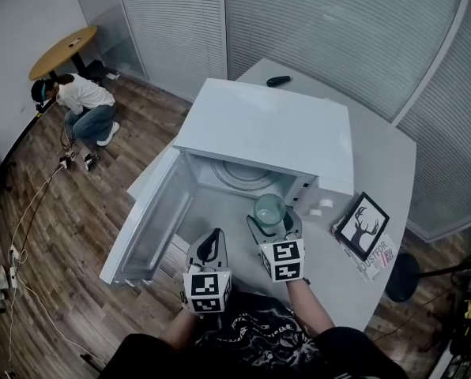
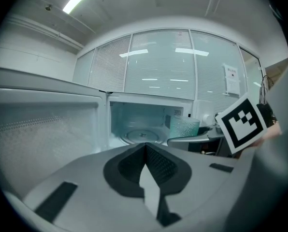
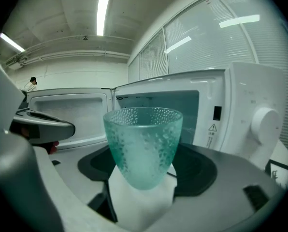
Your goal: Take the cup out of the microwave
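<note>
Head view: the right gripper [image 1: 273, 226] has its jaws closed on the green cup [image 1: 270, 209]. The cup stands upright between the jaw tips, at the mouth of the white microwave [image 1: 275, 129] just ahead of the tool. The microwave door [image 1: 145, 223] hangs open on the far side of the left gripper [image 1: 211, 242]. That gripper sits just beside the right one, on its left, and slightly farther back from the opening.

Left gripper view: the jaws are pressed together with nothing between them. The cup [image 2: 185, 126] lies ahead and to the right, held in the right gripper's jaws in front of the lit cavity. The turntable [image 2: 141, 135] lies straight ahead, and the open door fills the left.

Right gripper view: the dimpled glass cup [image 3: 143, 144] stands upright, its lower part clamped between the dark jaw pads [image 3: 198, 170] and its rim well above them. The microwave's control panel [image 3: 252, 112] is ahead to the right, and the left gripper's closed jaw tip is at the left.
</note>
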Tool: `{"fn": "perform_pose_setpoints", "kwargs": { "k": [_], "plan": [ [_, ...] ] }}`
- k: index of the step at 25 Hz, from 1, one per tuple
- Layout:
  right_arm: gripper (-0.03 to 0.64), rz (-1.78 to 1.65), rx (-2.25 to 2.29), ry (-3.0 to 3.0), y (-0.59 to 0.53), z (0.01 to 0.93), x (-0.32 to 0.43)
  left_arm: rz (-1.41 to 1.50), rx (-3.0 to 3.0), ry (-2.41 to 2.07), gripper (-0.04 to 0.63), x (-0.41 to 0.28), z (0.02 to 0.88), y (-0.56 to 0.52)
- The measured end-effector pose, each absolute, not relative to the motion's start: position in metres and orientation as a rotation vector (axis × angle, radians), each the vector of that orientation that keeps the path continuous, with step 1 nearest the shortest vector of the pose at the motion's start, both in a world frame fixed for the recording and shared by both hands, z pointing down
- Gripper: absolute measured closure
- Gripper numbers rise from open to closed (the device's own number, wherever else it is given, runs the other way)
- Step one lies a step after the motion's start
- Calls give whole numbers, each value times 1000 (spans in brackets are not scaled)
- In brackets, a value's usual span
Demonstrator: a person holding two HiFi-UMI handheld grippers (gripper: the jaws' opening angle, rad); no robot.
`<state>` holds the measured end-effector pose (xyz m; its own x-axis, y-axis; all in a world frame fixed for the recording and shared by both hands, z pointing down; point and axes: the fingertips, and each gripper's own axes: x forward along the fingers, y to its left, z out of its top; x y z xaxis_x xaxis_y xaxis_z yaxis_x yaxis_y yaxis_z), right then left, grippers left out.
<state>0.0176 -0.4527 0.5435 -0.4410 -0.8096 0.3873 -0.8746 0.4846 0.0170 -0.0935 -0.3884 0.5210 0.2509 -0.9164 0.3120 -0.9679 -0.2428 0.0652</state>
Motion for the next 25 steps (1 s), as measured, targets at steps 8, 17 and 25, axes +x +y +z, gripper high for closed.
{"fn": "perform_pose_setpoints", "kwargs": {
  "k": [8, 17, 25],
  "plan": [
    [256, 254, 1429, -2385, -424, 539, 36, 311, 2265, -1769, 591, -89, 524, -373],
    [256, 233, 1474, -2395, -399, 519, 55, 250, 2325, -1771, 592, -71, 500, -368],
    [255, 203, 1522, -2377, -380, 503, 78, 239, 2368, -1759, 591, -55, 491, -360]
  ]
}}
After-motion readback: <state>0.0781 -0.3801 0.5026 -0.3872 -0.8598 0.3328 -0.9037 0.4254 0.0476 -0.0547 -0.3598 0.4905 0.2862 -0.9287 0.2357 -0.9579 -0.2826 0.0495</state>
